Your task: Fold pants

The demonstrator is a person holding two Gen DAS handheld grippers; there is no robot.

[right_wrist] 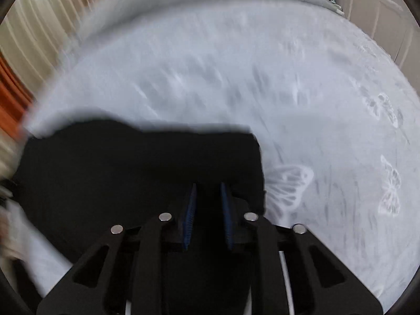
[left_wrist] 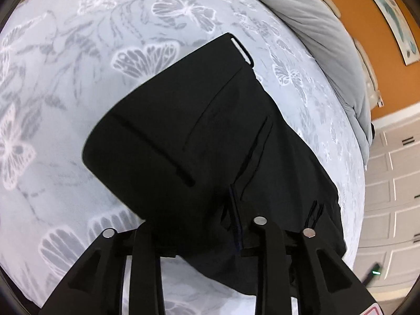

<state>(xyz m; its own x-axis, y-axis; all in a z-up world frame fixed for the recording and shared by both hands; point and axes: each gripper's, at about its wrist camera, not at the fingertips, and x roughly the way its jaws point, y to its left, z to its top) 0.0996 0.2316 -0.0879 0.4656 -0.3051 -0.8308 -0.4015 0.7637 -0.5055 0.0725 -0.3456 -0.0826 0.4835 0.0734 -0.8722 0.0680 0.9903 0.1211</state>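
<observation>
The right gripper (right_wrist: pixel 207 204) points steeply down at the black pants (left_wrist: pixel 199 136), and its two blue-ribbed pads (right_wrist: pixel 189 215) stand a narrow gap apart with black cloth filling the space between them. The view is smeared by motion, so I cannot tell whether the pads press on the cloth or only straddle it. Just to the right of those jaws the pants end in a straight edge and a squared corner; beyond it the bed cover (right_wrist: pixel 328 110) runs bare, pale grey with white butterflies, out to a white panelled door at the far right.

The left gripper (left_wrist: pixel 236 223) also points down onto the pants. Only one dark-blue pad edge shows against the black fabric, the other is lost in it, so whether these jaws are pinching the cloth cannot be told. From here the pants lie flat on the bed, the waistband end farthest away, where a small white label (left_wrist: pixel 241 50) sits at the corner. A long seam and a pocket slit run down the fabric. The left edge of the garment is a rounded fold. Open bed cover lies wide to the left and beyond the waistband; to the right a rolled grey duvet (left_wrist: pixel 323 34) runs close along the bed edge, before an orange wall.
</observation>
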